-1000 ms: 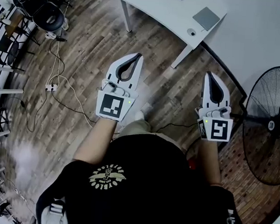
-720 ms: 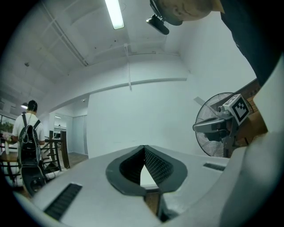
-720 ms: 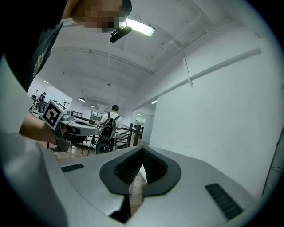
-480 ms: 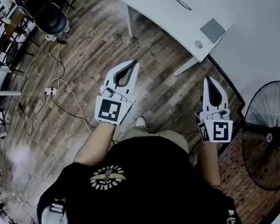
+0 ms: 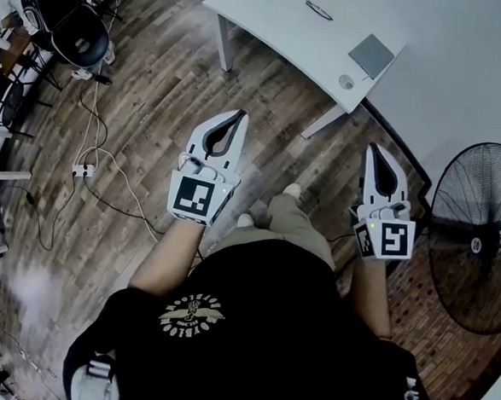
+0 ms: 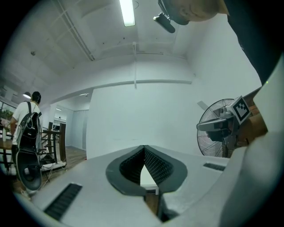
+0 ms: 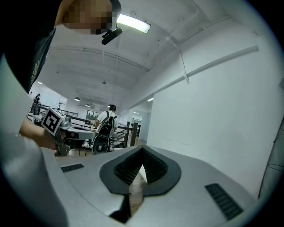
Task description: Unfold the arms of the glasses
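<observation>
On the white table (image 5: 280, 22), well ahead of both grippers, lies a thin dark shape, probably the glasses (image 5: 318, 10), though too small to confirm. Its long axis slants across the approach. Left gripper (image 5: 240, 115) and right gripper (image 5: 372, 149) have jaws pressed together, holding nothing. Neither is clearly nearer.

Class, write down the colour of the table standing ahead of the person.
The table is white, on white legs; the head view shows it best.
</observation>
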Available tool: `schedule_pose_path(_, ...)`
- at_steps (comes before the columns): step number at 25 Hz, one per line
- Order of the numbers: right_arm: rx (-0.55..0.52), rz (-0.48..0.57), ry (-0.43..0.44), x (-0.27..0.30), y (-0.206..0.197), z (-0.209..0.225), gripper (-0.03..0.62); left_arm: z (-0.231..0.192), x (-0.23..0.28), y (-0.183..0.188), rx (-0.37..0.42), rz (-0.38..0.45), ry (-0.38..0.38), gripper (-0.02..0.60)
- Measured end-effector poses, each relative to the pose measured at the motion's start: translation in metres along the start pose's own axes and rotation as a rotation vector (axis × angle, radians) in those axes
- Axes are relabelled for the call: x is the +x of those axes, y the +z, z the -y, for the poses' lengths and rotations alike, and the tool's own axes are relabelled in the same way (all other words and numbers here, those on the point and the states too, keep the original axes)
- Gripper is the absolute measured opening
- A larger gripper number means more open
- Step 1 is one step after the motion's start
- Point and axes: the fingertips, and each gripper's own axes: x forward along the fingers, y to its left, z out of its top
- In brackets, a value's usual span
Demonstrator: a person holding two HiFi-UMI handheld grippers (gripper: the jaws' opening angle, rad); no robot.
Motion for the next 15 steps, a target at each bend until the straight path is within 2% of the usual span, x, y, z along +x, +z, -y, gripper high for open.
schedule_pose_path(8,0.026,0.014,0.008,0.022,-0.012,0.031,-0.002,-0.002,0.035,0.015,0.058,0.027,0.006,0.006)
schedule_pose_path(12,0.039,0.010,0.016,0.034,-0.020,0.050,0.000,-0.004,0.061,0.009,0.031,0.008,0.022,0.006)
schedule_pose_path(15,0.049,-0.006,0.017,0.044,-0.029,0.068,-0.002,-0.001,0.083,0.007,0.015,0.005,0.005,0.006)
